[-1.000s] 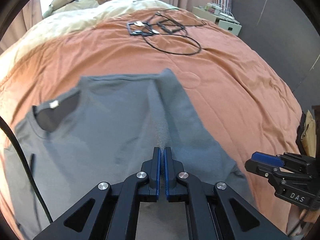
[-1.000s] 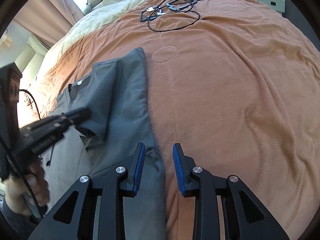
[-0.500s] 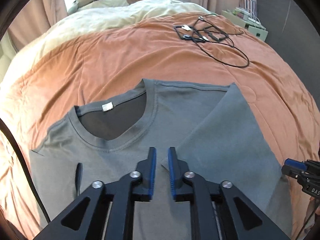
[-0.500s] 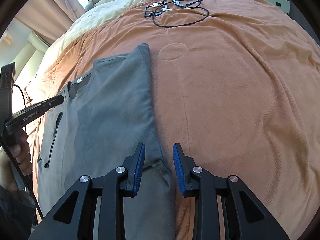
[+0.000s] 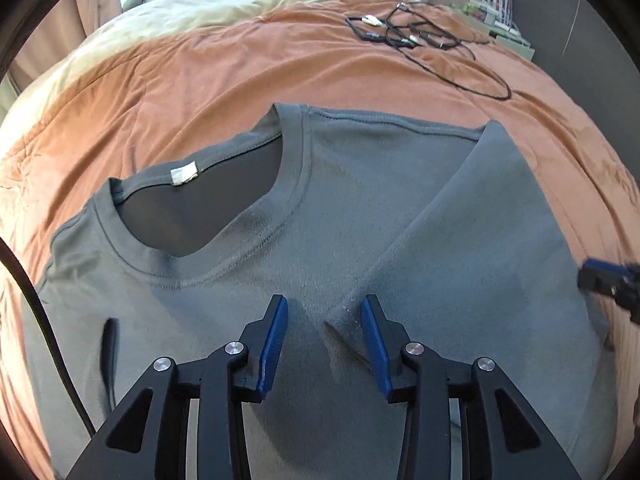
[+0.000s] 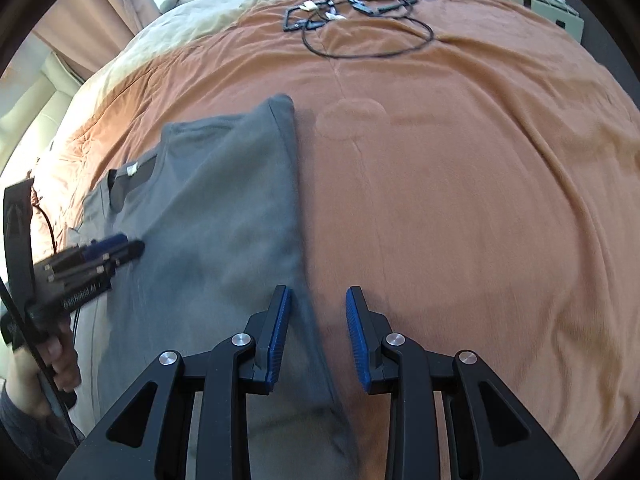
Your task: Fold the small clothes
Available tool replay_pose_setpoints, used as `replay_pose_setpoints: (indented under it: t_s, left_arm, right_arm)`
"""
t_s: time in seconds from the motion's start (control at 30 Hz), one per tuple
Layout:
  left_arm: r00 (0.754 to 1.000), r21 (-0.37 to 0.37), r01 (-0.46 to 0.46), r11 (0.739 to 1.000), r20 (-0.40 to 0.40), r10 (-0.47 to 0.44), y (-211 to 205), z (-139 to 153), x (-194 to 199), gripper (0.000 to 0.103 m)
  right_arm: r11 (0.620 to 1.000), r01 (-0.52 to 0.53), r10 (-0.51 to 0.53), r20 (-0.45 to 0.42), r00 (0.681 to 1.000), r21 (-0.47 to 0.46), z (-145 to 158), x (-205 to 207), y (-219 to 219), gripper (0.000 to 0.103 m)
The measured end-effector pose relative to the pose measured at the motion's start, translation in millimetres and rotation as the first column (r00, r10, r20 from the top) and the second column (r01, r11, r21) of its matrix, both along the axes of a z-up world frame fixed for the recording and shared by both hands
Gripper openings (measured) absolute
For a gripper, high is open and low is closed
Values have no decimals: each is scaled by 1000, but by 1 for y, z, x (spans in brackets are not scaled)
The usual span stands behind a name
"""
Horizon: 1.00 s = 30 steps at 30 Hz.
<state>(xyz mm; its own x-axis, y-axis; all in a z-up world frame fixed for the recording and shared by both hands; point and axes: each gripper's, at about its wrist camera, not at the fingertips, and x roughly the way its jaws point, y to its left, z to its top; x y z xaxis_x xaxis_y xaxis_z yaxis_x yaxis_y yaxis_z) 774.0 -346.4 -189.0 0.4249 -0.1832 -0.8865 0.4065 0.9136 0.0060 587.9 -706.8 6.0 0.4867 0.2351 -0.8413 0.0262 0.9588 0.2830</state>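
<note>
Left gripper (image 5: 323, 320) jaws have just been opening, folded sleeve corner loose between them; right gripper (image 6: 318, 320) apart, empty, straddling the edge of the grey T-shirt (image 5: 280, 248) on the orange blanket (image 6: 460, 184); withdrawing pads may snag and undo the fold.

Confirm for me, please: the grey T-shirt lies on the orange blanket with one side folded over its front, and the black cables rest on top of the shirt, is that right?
Not quite. The black cables lie on the orange blanket beyond the collar, apart from the grey T-shirt, not on it. The left wrist view shows bare blanket between them. The rest holds: one side is folded over the shirt's front.
</note>
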Motion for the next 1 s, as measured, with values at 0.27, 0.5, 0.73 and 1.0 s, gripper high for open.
replay_pose_setpoints:
  t_s: [0.27,0.5,0.73,1.0]
  left_arm:
    - [997,-34,71,997,6,-70,-6,-3,-3,8]
    - [997,-109,68,992,-23,-71,2,-4,5,7]
    - [997,-136,72,988,-21,-76,3,-4,9,4]
    - [997,-141,76,987,8,-76,-1,1,11,4]
  right_arm:
    - [999,-10,11,30,999,-34,1,46,17,26]
    - [999,-5,8,58,998,-50,-2,75,22,47]
    - [994,-8,15,72,997,-110,-2,103,32,43]
    - [984,21,-8,72,997,-179,-11,120,34,4]
